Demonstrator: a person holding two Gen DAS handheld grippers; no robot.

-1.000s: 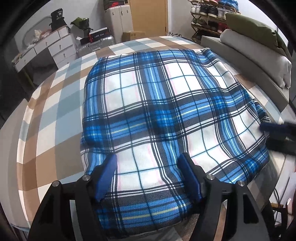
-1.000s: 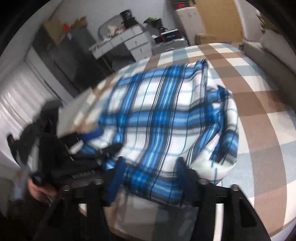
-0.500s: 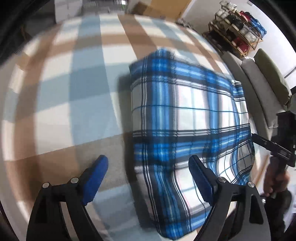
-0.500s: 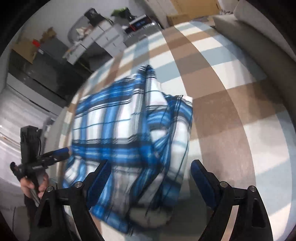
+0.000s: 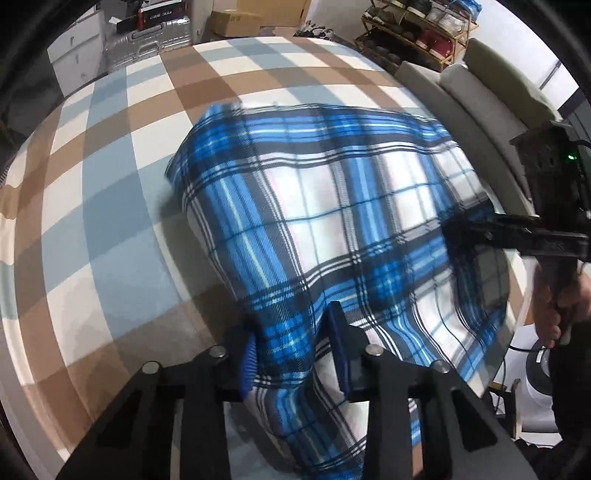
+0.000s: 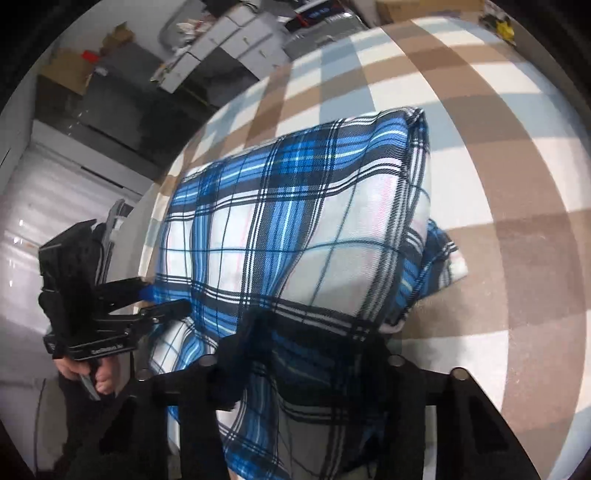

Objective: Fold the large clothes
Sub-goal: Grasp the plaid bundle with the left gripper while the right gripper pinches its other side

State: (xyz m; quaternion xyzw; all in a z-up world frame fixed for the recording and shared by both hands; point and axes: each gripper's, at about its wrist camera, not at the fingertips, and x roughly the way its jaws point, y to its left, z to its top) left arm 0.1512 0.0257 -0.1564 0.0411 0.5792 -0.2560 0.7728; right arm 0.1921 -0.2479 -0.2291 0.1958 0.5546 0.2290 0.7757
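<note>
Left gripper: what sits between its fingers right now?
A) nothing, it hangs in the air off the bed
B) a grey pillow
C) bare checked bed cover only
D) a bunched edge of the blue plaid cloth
D: in the left wrist view the left gripper has its jaws closing with a gathered edge of the blue plaid cloth between the blue pads.

Bed cover (image 5: 110, 192): brown, blue, white checks.
Suitcase (image 5: 147, 35): silver, beyond bed.
Shoe rack (image 5: 417, 29): stocked.
Drawer unit (image 6: 236, 40): white.
Cardboard box (image 5: 229, 22): beside suitcase.
</note>
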